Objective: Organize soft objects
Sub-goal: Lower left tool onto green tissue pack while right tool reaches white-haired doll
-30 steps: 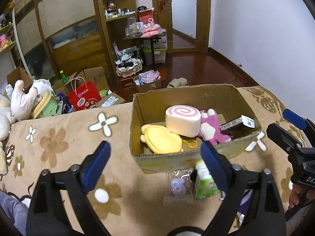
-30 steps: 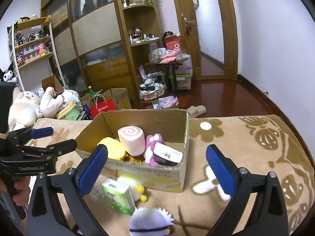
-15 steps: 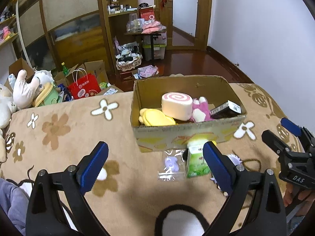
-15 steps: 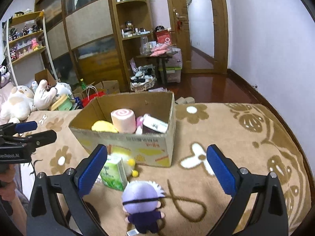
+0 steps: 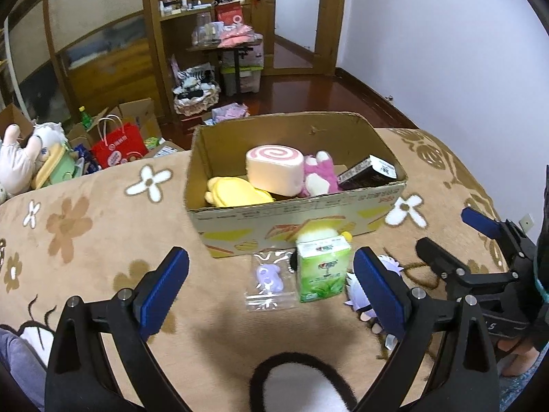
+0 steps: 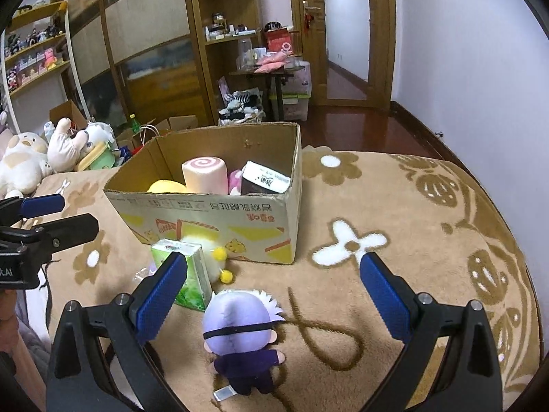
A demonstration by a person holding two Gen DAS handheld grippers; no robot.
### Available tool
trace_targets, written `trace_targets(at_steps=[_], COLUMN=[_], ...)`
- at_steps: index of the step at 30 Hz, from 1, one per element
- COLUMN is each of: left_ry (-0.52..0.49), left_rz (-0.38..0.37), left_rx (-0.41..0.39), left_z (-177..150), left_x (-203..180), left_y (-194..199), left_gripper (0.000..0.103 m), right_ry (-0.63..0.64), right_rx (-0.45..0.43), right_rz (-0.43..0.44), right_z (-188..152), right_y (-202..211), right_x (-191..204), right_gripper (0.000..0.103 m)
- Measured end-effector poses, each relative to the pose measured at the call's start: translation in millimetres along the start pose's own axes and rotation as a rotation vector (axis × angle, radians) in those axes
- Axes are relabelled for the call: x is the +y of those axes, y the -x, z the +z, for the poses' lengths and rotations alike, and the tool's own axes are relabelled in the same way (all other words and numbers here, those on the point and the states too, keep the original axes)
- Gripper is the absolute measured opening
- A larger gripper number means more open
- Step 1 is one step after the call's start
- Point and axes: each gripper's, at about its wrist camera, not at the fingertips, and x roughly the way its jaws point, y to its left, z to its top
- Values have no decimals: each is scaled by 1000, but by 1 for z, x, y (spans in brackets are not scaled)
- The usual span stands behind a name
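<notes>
1. Left tongs [image 5: 271, 286] hang released over the flowered blanket [image 5: 85, 226], holding nothing.
2. A purple toy in a clear bag [image 5: 269, 283] lies left of a green carton [image 5: 320, 267]; its label is too small to read.
3. The cardboard box [image 6: 219, 223], printed with Chinese characters, holds a swirl-roll plush [image 5: 274, 168].
4. Right tongs [image 6: 272, 293] gape empty above a purple-haired doll [image 6: 240, 333].

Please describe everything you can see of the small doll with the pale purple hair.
The doll is a small plush figure with pale lilac hair, a black band across its eyes and a dark purple suit. It looks soft and stuffed, and a white tag shows near its feet. It lies on the brown patterned carpet, in front of the cardboard box, between the open fingers of the right gripper, which do not touch it.
</notes>
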Motion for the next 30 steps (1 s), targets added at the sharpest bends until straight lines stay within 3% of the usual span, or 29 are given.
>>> trace_targets(at_steps=[30], left_ry=[-10], left_rz=[-126], left_rx=[136], left_z=[6], left_x=[-30], left_y=[-77], left_gripper=[96], right_ry=[7], right_rx=[180], right_rz=[24], right_z=[-25], right_y=[-57], right_x=[12], right_gripper=[103])
